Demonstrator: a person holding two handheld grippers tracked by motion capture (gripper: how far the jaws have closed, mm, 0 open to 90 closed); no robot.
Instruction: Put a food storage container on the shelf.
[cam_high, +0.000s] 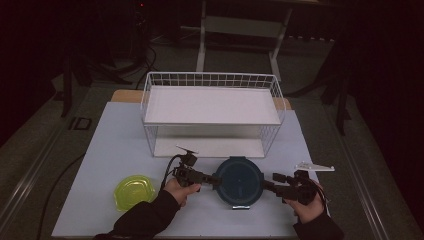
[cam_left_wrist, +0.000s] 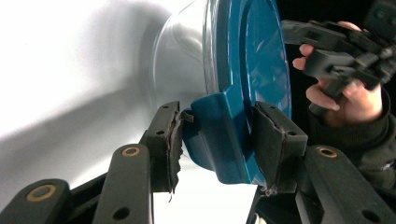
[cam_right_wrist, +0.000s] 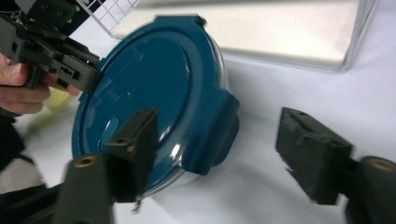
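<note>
A round clear container with a dark blue lid (cam_high: 239, 181) sits at the front middle of the table. My left gripper (cam_high: 216, 180) reaches it from the left and is shut on the lid's side tab (cam_left_wrist: 219, 135), one pad on each face of the tab. From the right comes my right gripper (cam_high: 267, 184), open. In the right gripper view the opposite tab (cam_right_wrist: 212, 135) lies between its jaws (cam_right_wrist: 219, 133); one pad hangs over the lid (cam_right_wrist: 144, 88) and the other stands well clear over the table.
A white wire basket rack (cam_high: 210, 107) with a flat shelf stands behind the container. A yellow-green lid or dish (cam_high: 133, 191) lies at the front left. The pale table sheet (cam_high: 120, 145) ends close in front of the hands.
</note>
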